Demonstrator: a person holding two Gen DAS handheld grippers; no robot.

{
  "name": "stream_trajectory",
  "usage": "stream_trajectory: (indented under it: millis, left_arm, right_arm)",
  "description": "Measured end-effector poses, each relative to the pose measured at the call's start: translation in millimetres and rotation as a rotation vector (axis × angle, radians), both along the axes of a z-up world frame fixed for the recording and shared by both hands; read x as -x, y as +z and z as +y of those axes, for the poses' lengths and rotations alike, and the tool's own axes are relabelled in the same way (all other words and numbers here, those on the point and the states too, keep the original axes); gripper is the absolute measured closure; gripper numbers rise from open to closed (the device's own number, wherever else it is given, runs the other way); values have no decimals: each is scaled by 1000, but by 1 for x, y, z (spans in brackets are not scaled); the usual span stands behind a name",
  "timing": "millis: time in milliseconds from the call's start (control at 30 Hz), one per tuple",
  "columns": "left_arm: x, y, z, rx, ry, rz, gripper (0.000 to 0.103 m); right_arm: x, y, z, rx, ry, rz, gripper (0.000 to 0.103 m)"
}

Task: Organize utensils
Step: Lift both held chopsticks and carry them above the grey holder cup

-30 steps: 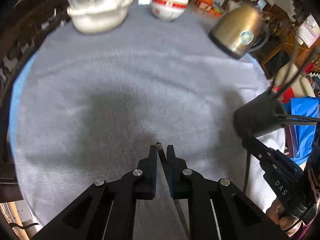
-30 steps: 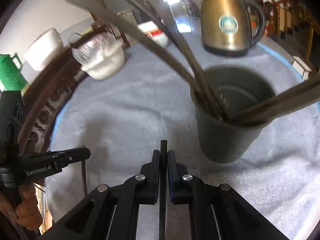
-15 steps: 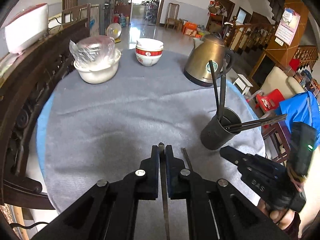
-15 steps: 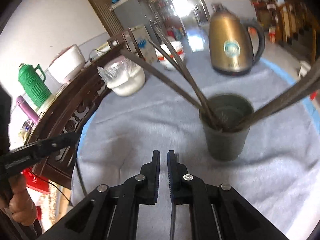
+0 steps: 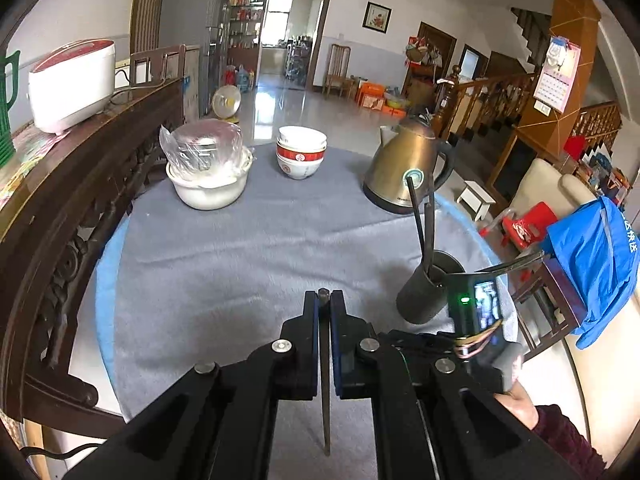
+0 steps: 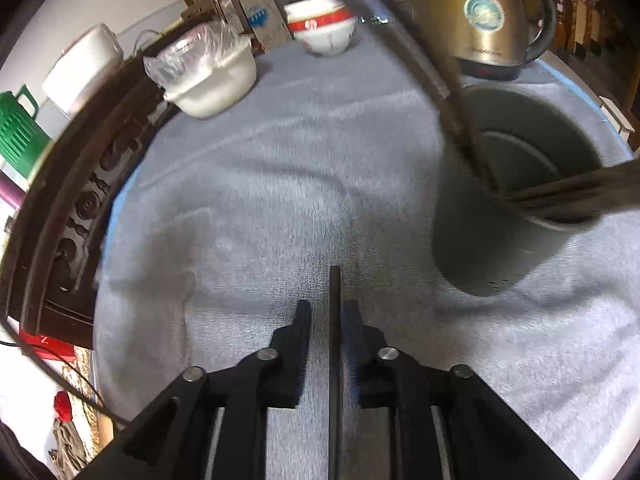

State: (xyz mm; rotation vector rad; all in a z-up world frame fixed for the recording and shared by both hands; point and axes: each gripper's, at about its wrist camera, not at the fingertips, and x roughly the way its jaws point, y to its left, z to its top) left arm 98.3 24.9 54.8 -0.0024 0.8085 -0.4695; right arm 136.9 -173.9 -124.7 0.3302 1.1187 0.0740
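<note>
Dark, thin chopstick (image 5: 323, 380) is pinched by the left gripper (image 5: 324, 300), running straight along its fingers. Right gripper (image 6: 325, 312) is opening, another chopstick (image 6: 334, 360) lying loose between its fingers. The grey cylindrical holder (image 5: 426, 292) stands right of centre on the counter, nearer the right hand.

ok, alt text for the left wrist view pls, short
The left gripper is shut on a dark chopstick above a round table under a grey cloth. To its right a dark utensil cup holds more chopsticks; behind stand a brass kettle, stacked bowls and a plastic-covered bowl.
</note>
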Motion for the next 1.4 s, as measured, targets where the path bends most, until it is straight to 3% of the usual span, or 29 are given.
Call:
stream_trajectory:
  millis: [100, 333, 400, 433, 533, 1133, 1400]
  left_arm:
    - [-3, -5, 5, 5, 9, -4, 97]
    - [-4, -6, 9, 27, -3, -6, 97]
    - [-3, -6, 9, 28, -4, -7, 97]
    - [-3, -6, 9, 28, -3, -7, 97]
    - [-1, -5, 7, 18, 5, -13, 97]
    - [24, 7, -30, -104, 44, -78, 97]
    - [41, 20, -51, -169, 50, -149, 97]
  right_arm:
    - [-7, -8, 4, 21, -1, 17, 67]
    - [-20, -19, 14, 117, 21, 37, 68]
    - [-23, -19, 17, 166, 24, 41, 76]
    - [-24, -18, 17, 183, 21, 45, 91]
    - [-22, -15, 13, 153, 15, 36, 95]
    - [79, 107, -23, 23, -57, -415, 95]
    - [107, 139, -42, -21, -121, -537, 95]
